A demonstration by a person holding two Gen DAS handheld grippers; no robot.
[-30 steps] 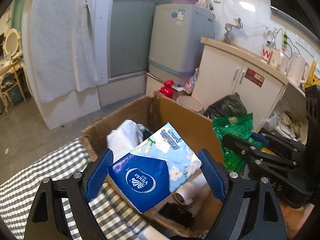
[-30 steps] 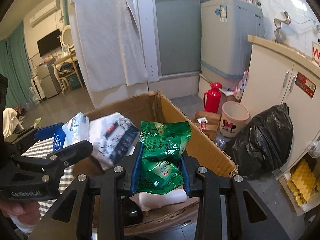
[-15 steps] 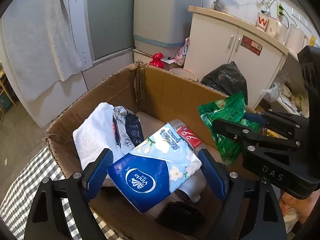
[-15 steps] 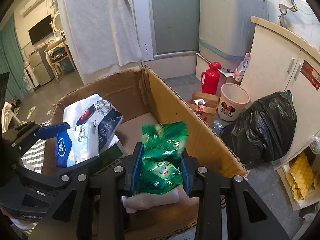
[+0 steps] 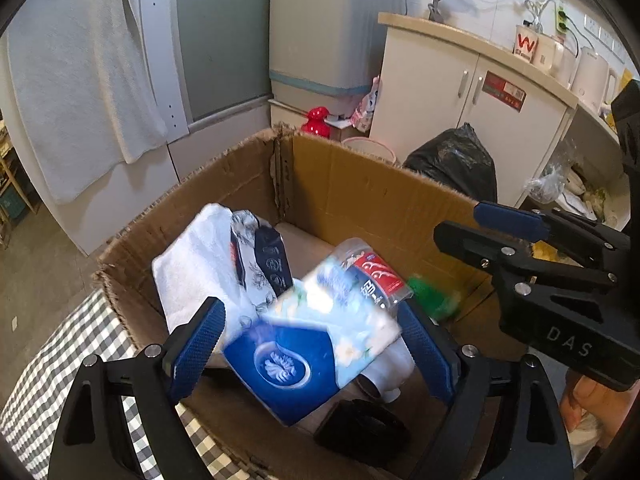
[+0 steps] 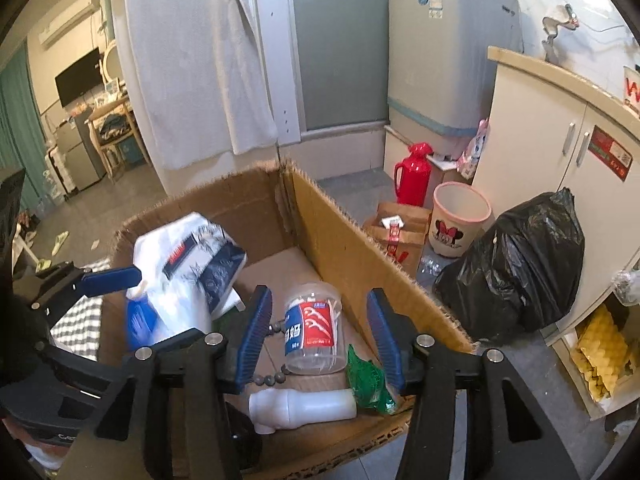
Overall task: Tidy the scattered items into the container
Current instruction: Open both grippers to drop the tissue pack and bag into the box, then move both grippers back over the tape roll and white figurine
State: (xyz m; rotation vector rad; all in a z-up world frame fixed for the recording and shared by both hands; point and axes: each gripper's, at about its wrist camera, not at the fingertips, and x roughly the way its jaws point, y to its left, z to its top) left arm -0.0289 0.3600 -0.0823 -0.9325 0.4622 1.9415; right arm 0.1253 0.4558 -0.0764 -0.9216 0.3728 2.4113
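Over the open cardboard box [image 5: 360,196], both sets of tongs noted, each with jaws spread apart and gripping nothing. Box seated at the edge of a checked cloth [image 5: 52,364]. Largest content: a white towel [image 5: 192,264] leaning against the left inner wall, with a dark printed packet [image 5: 264,260] propped on it. Next, a blue and white tissue pack [image 5: 296,356], blurred, lying between the fingers of the left tongs [image 5: 316,344] without evident contact on either pad. Right tongs [image 6: 320,332] poised above the box floor, spread wide over a clear plastic jar with a red and blue label [image 6: 314,328]. White plastic bottle [image 6: 304,404] lying on its side at the near wall, just below the jar. Green snack bag [image 6: 368,380] loose on the box floor, beside the bottle's base and near the right wall. String of dark beads [image 6: 272,376] trailing beside the jar. Black object [image 5: 360,428] in the near corner, identity not determinable.
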